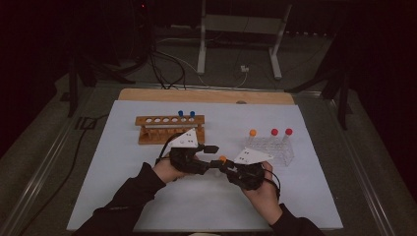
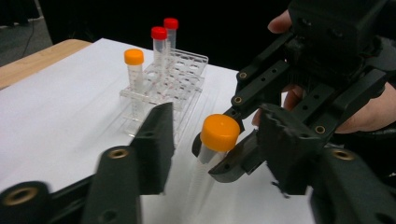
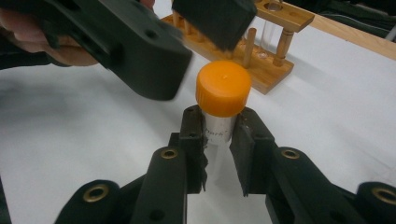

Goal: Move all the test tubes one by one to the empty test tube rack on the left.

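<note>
My right gripper (image 3: 218,135) is shut on a clear tube with an orange cap (image 3: 223,88), gripping it just below the cap and holding it upright above the white mat. In the high view the tube (image 1: 222,159) hangs between the two hands at the middle of the table. My left gripper (image 2: 219,140) faces it from the left with its jaws on either side of the orange cap (image 2: 219,133). Both pads (image 2: 156,140) stand clear of the cap, with gaps on each side.
A wooden rack (image 1: 169,129) with two blue-capped tubes (image 1: 186,114) stands behind the left hand. A clear plastic rack (image 1: 273,150) at the right holds an orange-capped tube (image 1: 253,132) and two red-capped tubes (image 1: 281,131). The white mat (image 1: 147,206) covers the table.
</note>
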